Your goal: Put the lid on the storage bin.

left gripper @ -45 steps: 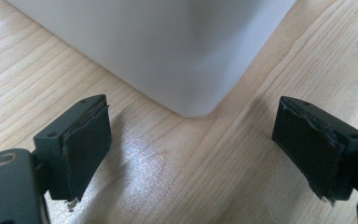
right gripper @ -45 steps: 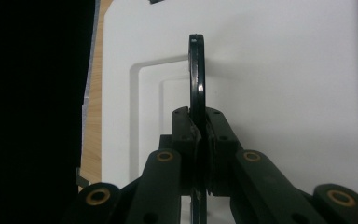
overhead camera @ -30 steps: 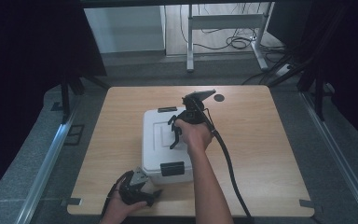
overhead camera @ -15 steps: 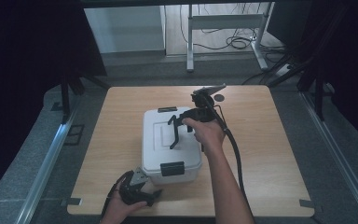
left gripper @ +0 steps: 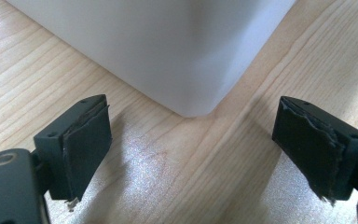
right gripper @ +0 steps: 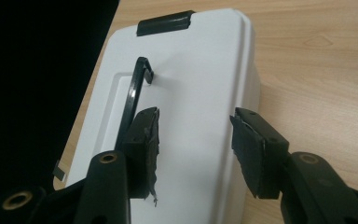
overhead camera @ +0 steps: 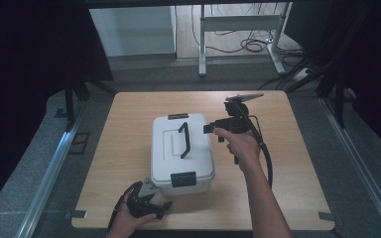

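the left tool sits low at the near bench edge, half covered by the hand, its jaws spread wide and empty; the near corner of the white box lies just ahead, between them, untouched. no writing shows on the box. the right tool hovers over the box's right side, jaws parted, gripping nothing, the black handle just beyond its left jaw.

Dim high view, dark sides, lit floor beyond.
Glare patch on table between jaws; near jaw parts soft.
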`<move>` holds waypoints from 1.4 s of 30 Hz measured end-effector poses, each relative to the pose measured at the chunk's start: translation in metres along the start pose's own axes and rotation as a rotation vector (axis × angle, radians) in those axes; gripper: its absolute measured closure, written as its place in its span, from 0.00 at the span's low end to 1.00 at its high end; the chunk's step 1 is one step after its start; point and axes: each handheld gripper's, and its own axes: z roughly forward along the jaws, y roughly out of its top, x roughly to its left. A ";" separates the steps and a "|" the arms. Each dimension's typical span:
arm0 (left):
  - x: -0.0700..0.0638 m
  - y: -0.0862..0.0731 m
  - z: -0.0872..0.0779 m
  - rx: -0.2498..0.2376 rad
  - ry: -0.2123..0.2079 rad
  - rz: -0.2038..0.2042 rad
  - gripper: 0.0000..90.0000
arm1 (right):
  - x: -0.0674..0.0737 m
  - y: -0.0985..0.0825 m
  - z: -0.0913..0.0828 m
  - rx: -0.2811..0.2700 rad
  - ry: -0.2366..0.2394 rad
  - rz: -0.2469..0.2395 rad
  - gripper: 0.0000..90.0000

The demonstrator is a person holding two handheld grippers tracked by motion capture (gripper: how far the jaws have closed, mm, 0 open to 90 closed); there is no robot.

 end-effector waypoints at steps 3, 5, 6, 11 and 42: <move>0.000 0.000 0.000 0.000 0.000 0.000 0.13 | -0.010 -0.004 -0.005 -0.018 0.001 -0.010 0.57; 0.000 0.000 0.000 0.000 0.001 -0.001 0.13 | -0.017 -0.007 -0.008 -0.024 -0.003 -0.012 0.57; 0.000 0.000 0.000 0.000 0.001 -0.001 0.13 | -0.020 -0.008 -0.010 -0.029 -0.003 -0.012 0.57; 0.000 0.000 0.000 0.000 0.001 -0.001 0.13 | -0.037 -0.017 -0.015 -0.049 -0.010 -0.022 0.55; 0.000 0.000 0.000 -0.002 0.003 -0.001 0.13 | -0.136 -0.118 0.013 -0.150 -0.031 -0.155 0.46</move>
